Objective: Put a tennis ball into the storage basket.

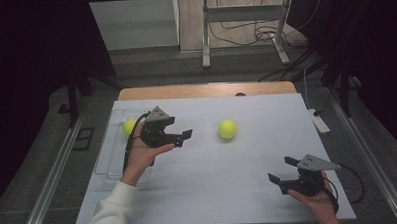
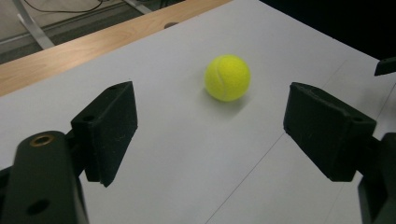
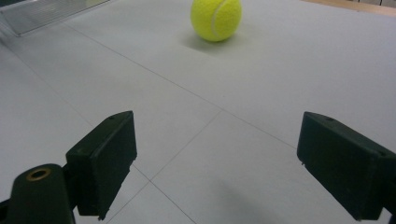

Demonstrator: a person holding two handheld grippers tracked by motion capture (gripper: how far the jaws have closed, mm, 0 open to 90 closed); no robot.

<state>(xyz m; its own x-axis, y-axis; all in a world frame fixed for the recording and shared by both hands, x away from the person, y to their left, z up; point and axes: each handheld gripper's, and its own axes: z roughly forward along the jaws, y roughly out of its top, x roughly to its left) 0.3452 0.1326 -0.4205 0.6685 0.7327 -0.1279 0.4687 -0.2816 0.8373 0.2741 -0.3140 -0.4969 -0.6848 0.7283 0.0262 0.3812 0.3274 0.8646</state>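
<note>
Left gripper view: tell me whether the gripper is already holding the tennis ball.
No. The tennis ball lies on the white table ahead of the left gripper, whose jaws stand open with nothing between them.

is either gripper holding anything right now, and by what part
Nothing is held. The left gripper and right gripper both have open, empty jaws; the ball lies free on the table.

High overhead; both tongs views toward ball (image 1: 227, 129).
</note>
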